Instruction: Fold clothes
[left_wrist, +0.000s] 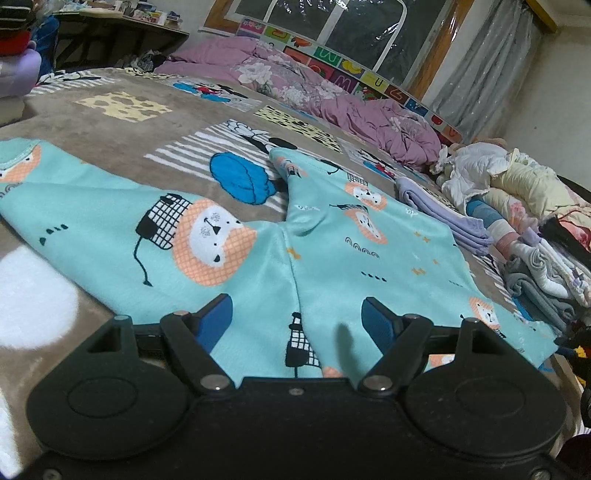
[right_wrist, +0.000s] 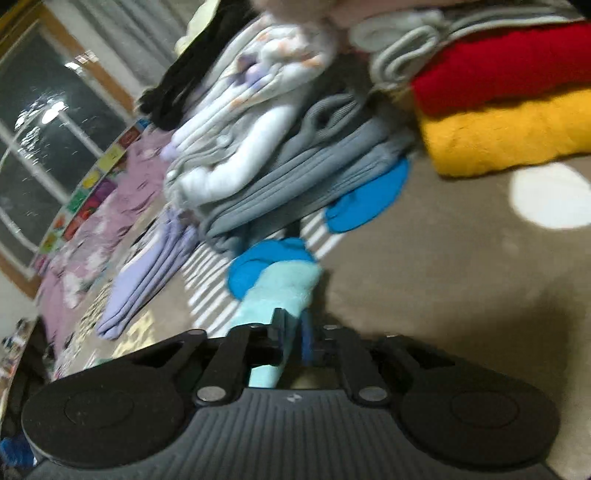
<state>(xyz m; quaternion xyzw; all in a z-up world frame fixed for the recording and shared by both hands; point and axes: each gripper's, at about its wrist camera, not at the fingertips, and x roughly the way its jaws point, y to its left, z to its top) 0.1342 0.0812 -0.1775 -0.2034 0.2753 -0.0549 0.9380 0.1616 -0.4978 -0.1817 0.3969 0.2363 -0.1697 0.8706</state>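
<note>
Left wrist view puts your left gripper low over the teal garment, its jaws standing wide apart with the cloth lying flat between the blue pads and nothing pinched. That garment, printed with orange lion faces and black grid-patterned hats, is spread over the brown patchwork blanket on the bed, its near hem at the bed's near edge and two parts fanning away from you toward the middle. Along the bed's far edge lies a crumpled mauve floral quilt, and behind it a strip of coloured alphabet tiles where you can read W, U and M, some of them turned over. Toward the bed's right edge sit a folded lilac piece and a heap of pale clothes. Right wrist view is smeared by motion, yet you can see your right gripper with its jaws nearly together and a fold of the same teal fabric running between them; whether the pads truly press on it you cannot tell. Ahead of that gripper stands a stack of grey and white folded clothes, with a red and a yellow fleece folded beside it. No brand name or label is readable.
</note>
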